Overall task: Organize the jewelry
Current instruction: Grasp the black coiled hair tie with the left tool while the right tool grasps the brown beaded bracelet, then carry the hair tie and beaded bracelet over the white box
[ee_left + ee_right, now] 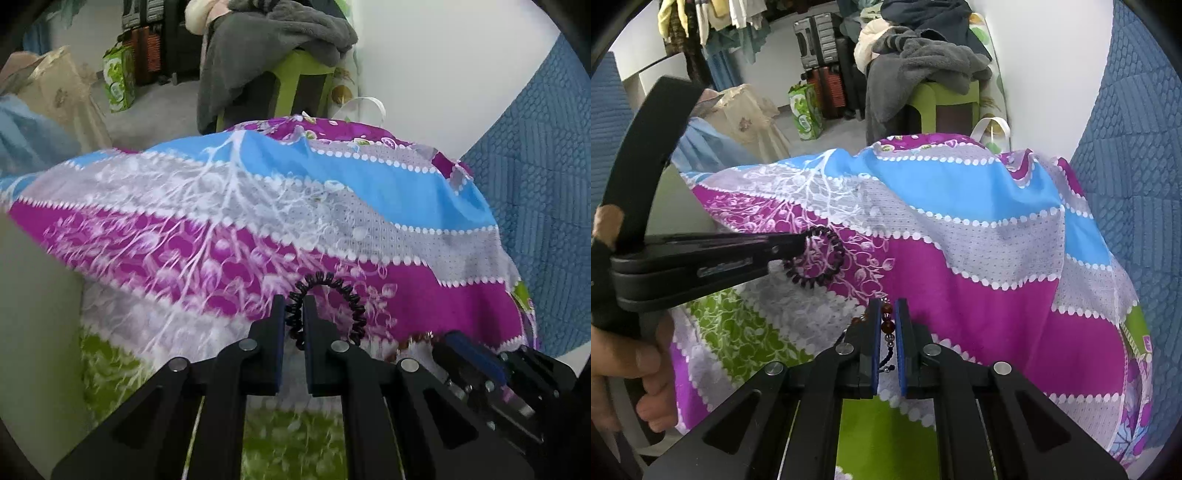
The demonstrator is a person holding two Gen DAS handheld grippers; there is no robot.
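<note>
A black spiral hair tie [328,306] hangs as a loop over the patterned cloth [280,206], and my left gripper [294,301] is shut on its left side. The right wrist view shows the same hair tie [822,258] held at the tip of the left gripper [796,243], lifted a little above the cloth [960,236]. My right gripper [888,306] is shut on a beaded bracelet [887,325] with amber and silver beads, whose dark cord trails down between the fingers. In the left wrist view the right gripper [458,341] shows at the lower right.
A purple, blue, grey and green cloth covers the work surface. A blue quilted panel [546,177] stands at the right. Behind are a green stool with grey clothes [923,62], a green bag [805,110] and suitcases. A hand [628,369] grips the left tool's handle.
</note>
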